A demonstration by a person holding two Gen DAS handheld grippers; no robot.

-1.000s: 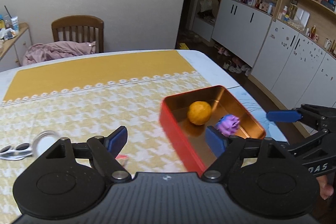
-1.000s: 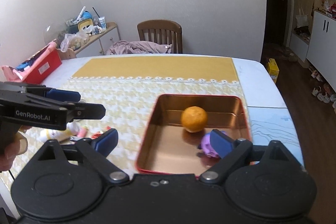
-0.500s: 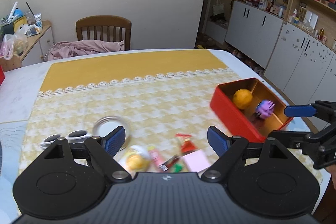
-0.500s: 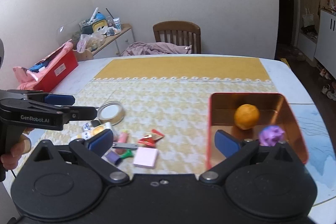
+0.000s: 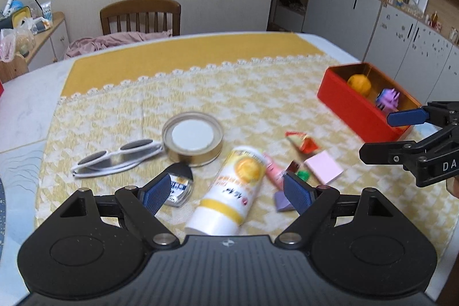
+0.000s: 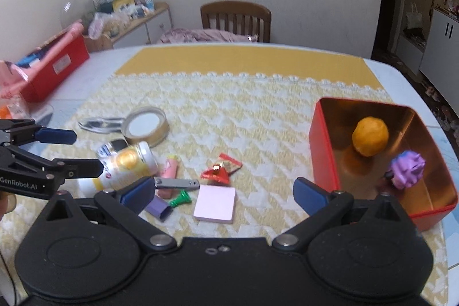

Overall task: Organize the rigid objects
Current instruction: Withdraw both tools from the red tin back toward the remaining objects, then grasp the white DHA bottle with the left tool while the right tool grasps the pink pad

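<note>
A red tin [image 5: 358, 111] [image 6: 324, 157] at the right holds an orange [image 6: 370, 136] and a purple spiky toy [image 6: 407, 169]. Left of it lies a clutter: a white-and-yellow bottle [image 5: 235, 185] [image 6: 126, 162] on its side, a pink sticky pad [image 5: 324, 167] [image 6: 215, 202], a red wrapper [image 6: 219, 171], a pink tube [image 6: 169, 167] and white sunglasses [image 5: 114, 158]. My left gripper [image 5: 226, 192] [image 6: 77, 151] hangs open above the bottle, apart from it. My right gripper [image 6: 224, 195] [image 5: 384, 135] is open over the sticky pad, holding nothing.
A round gold lid [image 5: 192, 138] lies beside the sunglasses. A small purple piece [image 6: 159, 208], a green piece [image 6: 180, 198] and a metal clipper [image 6: 178, 184] sit near the pad. A wooden chair [image 6: 235, 16] stands behind the table, a red box [image 6: 57, 68] at far left.
Both grippers have swung left and lower, away from the red tin toward the clutter. The tin has slid to the right in both views. Both pairs of jaws stay empty.
</note>
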